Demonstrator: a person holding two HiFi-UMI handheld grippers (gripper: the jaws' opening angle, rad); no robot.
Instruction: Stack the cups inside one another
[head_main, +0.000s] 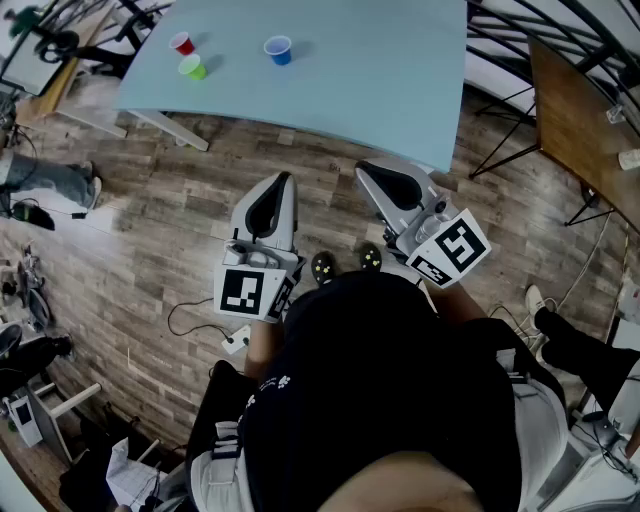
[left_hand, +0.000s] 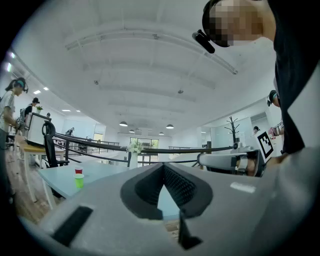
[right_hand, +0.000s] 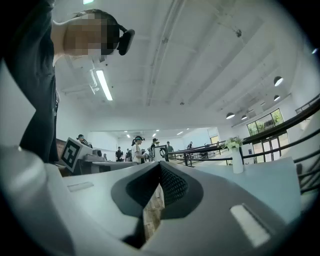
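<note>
Tongs of left gripper (left_hand: 162, 167) and right gripper (right_hand: 159, 167) sit pressed together, empty; person's body (head_main: 380, 390) hides their handles.

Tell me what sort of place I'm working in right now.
Probably a large open-plan lab or workshop hall. A pale blue table stands on a wood-plank floor, black railings run along an edge, and other people stand about under a high white ceiling with strip lights.

The left gripper (left_hand: 163, 166) holds nothing, its jaws together. At eight o'clock, a red cup (left_hand: 78, 171) and a green cup (left_hand: 79, 180) stand on the pale blue table (left_hand: 50, 176).
</note>
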